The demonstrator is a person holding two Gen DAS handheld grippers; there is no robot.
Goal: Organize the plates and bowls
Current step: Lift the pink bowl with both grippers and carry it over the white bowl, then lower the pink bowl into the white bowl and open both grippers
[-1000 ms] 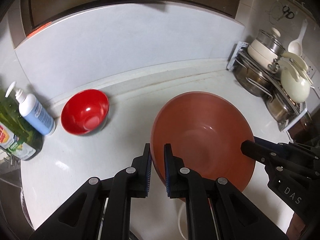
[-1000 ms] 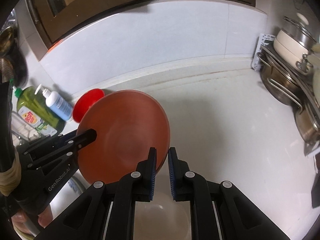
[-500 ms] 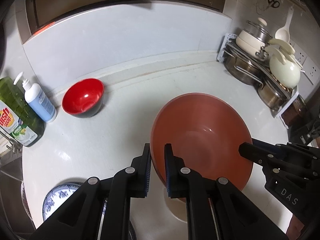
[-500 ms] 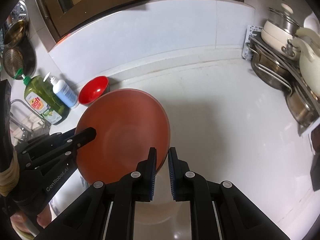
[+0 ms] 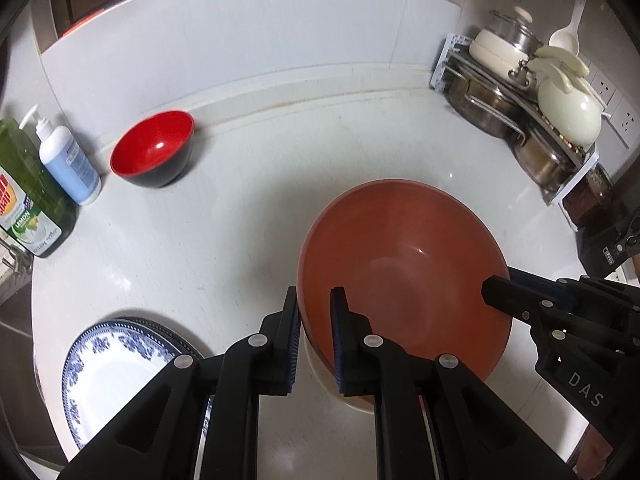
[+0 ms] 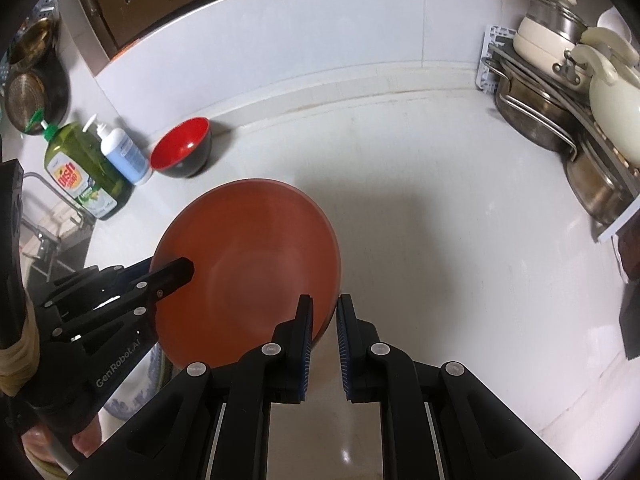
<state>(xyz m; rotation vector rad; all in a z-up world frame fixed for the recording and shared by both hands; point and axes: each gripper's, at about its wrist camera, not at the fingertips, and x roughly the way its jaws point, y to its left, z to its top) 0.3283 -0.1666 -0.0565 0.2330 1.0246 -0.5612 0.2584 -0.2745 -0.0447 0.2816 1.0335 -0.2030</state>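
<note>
A large terracotta bowl point(image 5: 404, 276) is held above the white counter by both grippers. My left gripper point(image 5: 314, 336) is shut on its near left rim. My right gripper point(image 6: 323, 338) is shut on its right rim; the bowl also shows in the right wrist view point(image 6: 248, 268). A cream dish point(image 5: 336, 394) lies partly hidden under the bowl. A red bowl with a black outside point(image 5: 154, 154) stands at the back left by the wall. A blue-and-white plate point(image 5: 116, 376) lies at the front left.
A green dish-soap bottle point(image 5: 28, 196) and a white pump bottle point(image 5: 66, 162) stand at the left edge by the sink. A rack of steel pots and cream cookware point(image 5: 532, 108) fills the right back corner. The counter point(image 5: 260, 208) meets a tiled wall behind.
Both grippers have drawn back and up with the terracotta bowl still held. The view is wider: the red bowl looks farther away and the blue-and-white plate has come into view.
</note>
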